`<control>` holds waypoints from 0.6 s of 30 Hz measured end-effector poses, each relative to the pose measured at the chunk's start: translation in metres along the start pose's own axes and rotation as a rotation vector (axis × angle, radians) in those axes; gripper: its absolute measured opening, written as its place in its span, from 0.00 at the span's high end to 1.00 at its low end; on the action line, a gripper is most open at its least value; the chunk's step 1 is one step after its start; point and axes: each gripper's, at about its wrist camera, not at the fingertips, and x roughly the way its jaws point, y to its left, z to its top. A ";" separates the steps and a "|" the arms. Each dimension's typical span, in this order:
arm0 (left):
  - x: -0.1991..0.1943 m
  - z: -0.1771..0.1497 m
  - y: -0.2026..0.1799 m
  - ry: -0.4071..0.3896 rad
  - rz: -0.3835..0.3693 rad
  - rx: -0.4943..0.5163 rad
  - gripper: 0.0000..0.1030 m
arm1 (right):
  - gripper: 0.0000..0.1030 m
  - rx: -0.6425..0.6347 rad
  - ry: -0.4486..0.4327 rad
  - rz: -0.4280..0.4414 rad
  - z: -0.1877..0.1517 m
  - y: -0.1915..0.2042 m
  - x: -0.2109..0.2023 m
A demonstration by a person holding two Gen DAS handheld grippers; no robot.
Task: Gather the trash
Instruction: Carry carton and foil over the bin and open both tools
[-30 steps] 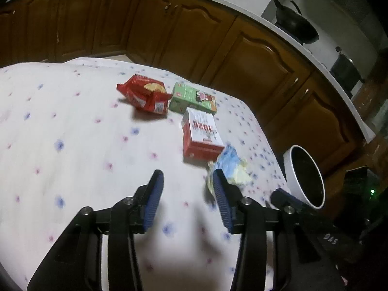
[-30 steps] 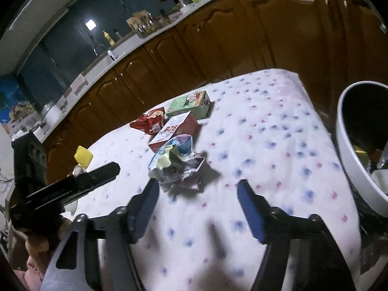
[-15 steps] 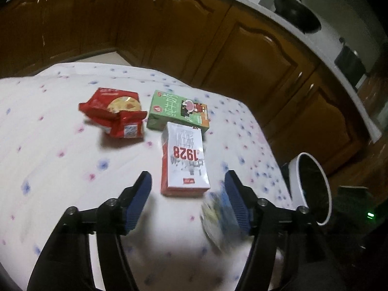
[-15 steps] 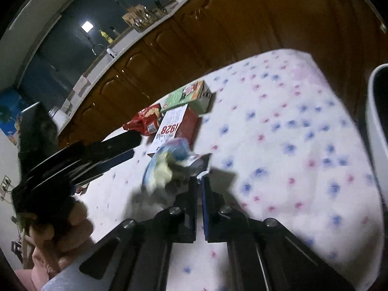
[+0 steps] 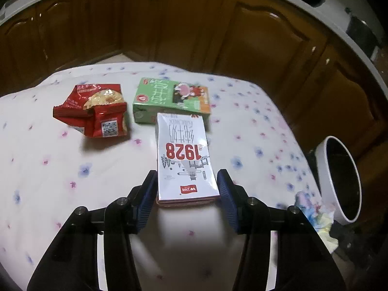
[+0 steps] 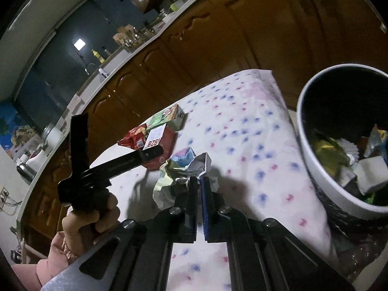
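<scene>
A white and red carton [image 5: 185, 160] marked 1928 lies flat on the flowered tablecloth [image 5: 48, 174]. My left gripper [image 5: 186, 189] straddles its near end. The jaws are closing, and both blue pads touch the carton's sides. Behind the carton lie a green carton [image 5: 169, 97] and a red snack packet [image 5: 97, 111]. My right gripper [image 6: 200, 181] is shut on a crumpled colourful wrapper [image 6: 180, 169], held just over the cloth. The white-rimmed bin [image 6: 305, 150] stands at the right. The same wrapper [image 5: 312, 208] shows beside the bin [image 5: 322, 169] in the left wrist view.
The bin holds several pieces of rubbish [image 6: 351, 160]. Brown kitchen cabinets [image 5: 242, 36] run behind the table. A person's hand [image 6: 97, 213] grips the left tool at the lower left of the right wrist view. The table edge [image 6: 286, 106] drops off beside the bin.
My left gripper moved forward over the cloth, widened, then closed around the 1928 carton. My right gripper shut on the crumpled wrapper and carried it right, towards the bin.
</scene>
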 end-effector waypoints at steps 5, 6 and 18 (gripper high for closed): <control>-0.020 -0.011 -0.011 -0.013 -0.050 0.015 0.52 | 0.97 0.010 -0.028 -0.017 -0.001 -0.006 -0.014; -0.025 -0.013 -0.014 -0.018 -0.063 0.022 0.52 | 0.97 0.010 -0.035 -0.020 0.000 -0.007 -0.017; -0.069 -0.034 -0.075 -0.052 -0.205 0.121 0.53 | 0.97 0.021 -0.115 -0.073 0.000 -0.024 -0.063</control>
